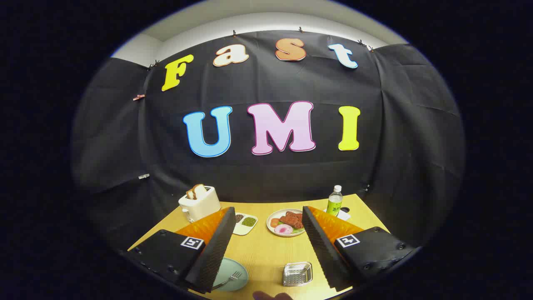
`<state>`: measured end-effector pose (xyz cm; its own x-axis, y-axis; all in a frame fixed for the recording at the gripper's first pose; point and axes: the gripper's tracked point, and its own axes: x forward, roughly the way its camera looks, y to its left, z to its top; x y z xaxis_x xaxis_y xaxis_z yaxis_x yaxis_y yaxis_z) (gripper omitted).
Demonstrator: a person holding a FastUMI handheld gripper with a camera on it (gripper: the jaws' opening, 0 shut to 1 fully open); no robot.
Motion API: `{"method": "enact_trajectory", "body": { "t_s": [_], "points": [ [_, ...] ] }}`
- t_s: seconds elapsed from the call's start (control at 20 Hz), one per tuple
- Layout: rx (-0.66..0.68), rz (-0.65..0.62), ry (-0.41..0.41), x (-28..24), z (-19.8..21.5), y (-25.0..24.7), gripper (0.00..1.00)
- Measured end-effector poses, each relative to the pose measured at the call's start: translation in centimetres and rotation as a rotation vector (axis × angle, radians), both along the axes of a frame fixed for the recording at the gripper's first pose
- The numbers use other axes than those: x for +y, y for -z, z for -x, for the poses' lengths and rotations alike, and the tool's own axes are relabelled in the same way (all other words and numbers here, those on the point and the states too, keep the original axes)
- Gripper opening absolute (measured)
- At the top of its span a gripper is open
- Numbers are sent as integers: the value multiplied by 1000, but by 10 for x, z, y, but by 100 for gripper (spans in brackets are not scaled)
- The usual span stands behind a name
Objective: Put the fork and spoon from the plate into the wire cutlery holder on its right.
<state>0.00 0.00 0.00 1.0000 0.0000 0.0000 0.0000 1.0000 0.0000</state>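
1. Hovering above a wooden table [266, 250], the gripper [266, 246] has its jaws spread wide, with nothing between them.
2. A pale green plate [235, 273] lies low on the table, just beside the left finger and partly hidden by it; a fork [232, 278] rests on it, tines pointing toward the middle of the table. The spoon cannot be made out.
3. A wire cutlery holder [297, 273] sits to the right of the plate, apart from it, close to the right finger.
4. Beyond the fingers stand a white toaster [200, 203] with bread in its slots, a small divided dish [245, 223], a plate of food [286, 223] and a green-labelled bottle [334, 201].
5. A fingertip [272, 296] shows at the table's near edge.
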Motion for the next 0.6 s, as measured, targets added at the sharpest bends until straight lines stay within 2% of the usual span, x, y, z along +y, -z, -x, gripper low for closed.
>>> {"method": "enact_trajectory", "body": {
  "t_s": [0.6],
  "points": [
    [43,6,5,11,-9,11,99]
  ]
}}
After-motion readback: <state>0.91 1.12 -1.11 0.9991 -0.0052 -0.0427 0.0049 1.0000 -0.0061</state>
